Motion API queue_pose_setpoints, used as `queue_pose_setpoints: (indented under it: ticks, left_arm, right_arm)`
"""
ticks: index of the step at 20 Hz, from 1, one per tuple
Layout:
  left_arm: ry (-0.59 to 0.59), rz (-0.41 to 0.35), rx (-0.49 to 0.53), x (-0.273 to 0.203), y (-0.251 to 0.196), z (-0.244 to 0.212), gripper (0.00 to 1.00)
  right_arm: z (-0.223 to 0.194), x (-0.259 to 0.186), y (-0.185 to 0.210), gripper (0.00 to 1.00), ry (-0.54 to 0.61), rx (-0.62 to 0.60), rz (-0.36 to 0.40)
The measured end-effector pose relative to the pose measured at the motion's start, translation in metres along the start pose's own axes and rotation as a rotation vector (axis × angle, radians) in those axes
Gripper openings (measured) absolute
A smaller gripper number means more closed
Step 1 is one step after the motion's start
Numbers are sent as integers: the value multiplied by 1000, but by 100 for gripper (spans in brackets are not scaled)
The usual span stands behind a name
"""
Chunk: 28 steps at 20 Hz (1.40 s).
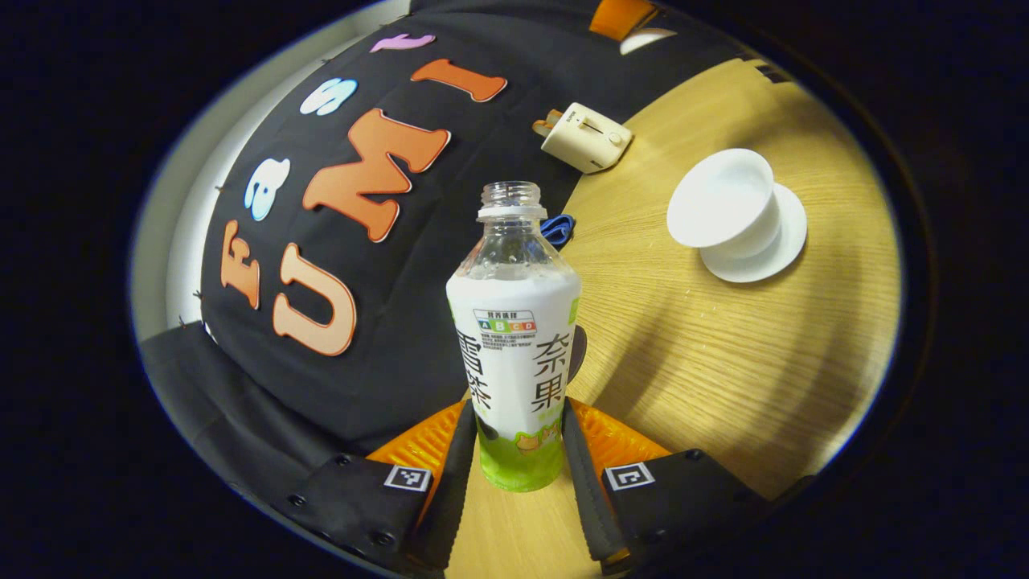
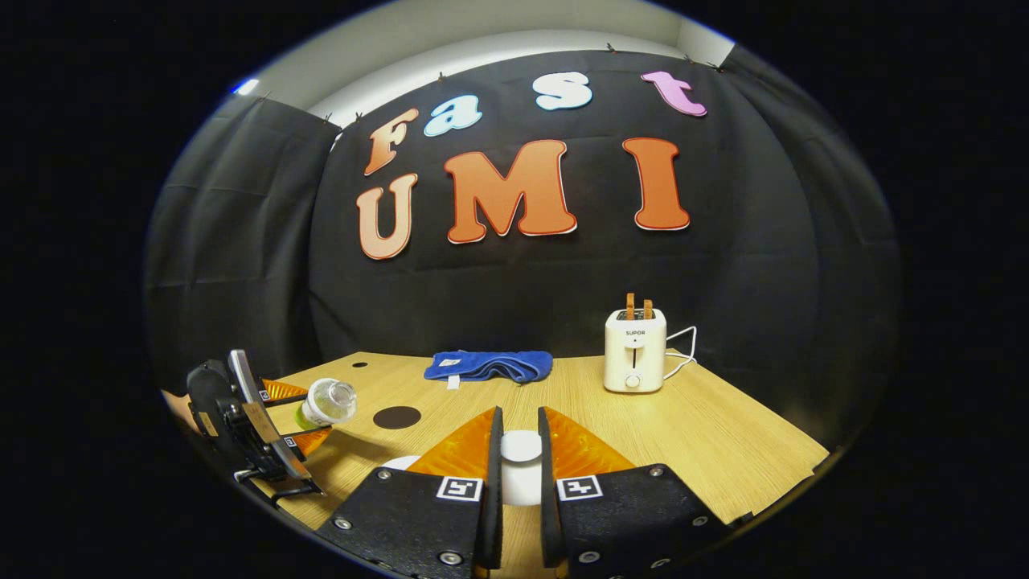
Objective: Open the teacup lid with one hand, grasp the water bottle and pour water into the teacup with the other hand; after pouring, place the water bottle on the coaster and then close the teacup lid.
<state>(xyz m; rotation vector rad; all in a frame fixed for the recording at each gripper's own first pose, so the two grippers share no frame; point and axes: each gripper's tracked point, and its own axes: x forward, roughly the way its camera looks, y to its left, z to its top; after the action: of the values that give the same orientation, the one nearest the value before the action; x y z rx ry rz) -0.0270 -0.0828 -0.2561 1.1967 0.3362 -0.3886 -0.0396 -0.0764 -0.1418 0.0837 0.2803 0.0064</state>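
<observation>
In the left gripper view the left claw point(image 1: 521, 450) pinches the uncapped water bottle point(image 1: 514, 354) low on its body, and the open white teacup point(image 1: 723, 205) stands on its saucer point(image 1: 776, 249) farther off on the desk point(image 1: 723, 362). In the right gripper view the right claw point(image 2: 521, 458) is pressed on the white teacup lid point(image 2: 521, 446), held off the cup, and the dark round coaster point(image 2: 396, 416) lies beyond. I judge the lid is off and the bottle grasped; pouring, setting the bottle on the coaster and closing the lid are left.
</observation>
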Motion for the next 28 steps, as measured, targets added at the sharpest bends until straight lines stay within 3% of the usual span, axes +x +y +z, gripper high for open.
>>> queue_pose_setpoints:
  ticks: [1,10,11,12,14,16,17,19,26,28]
  left_arm:
    - [-4,3,40,-1,0,1,64]
    - [-48,17,320,6,0,19,60]
    - [-52,16,343,7,0,20,67]
    - [-53,11,367,7,-1,20,65]
    - [-48,8,410,8,0,21,60]
    - [-45,5,454,10,0,23,67]
    - [-47,4,476,12,1,23,61]
    - [-51,8,510,15,3,26,67]
    - [-64,29,618,15,7,33,61]
    - [-67,34,637,14,8,34,64]
  right_arm:
    - [0,-1,-2,19,-3,1,-5]
    - [2,-8,-10,19,-16,-8,-17]
    - [2,-8,-9,19,-14,-6,-15]
    - [2,-9,-10,19,-16,-5,-17]
    - [1,-9,-12,19,-13,-7,-22]
    - [-1,-9,-12,19,-8,-8,-23]
    - [-1,-9,-12,19,-9,-7,-25]
    - [-1,-10,-11,19,-8,-3,-17]
    - [-6,-10,-9,19,-2,2,-6]
    - [-5,-11,-11,19,-4,5,-7]
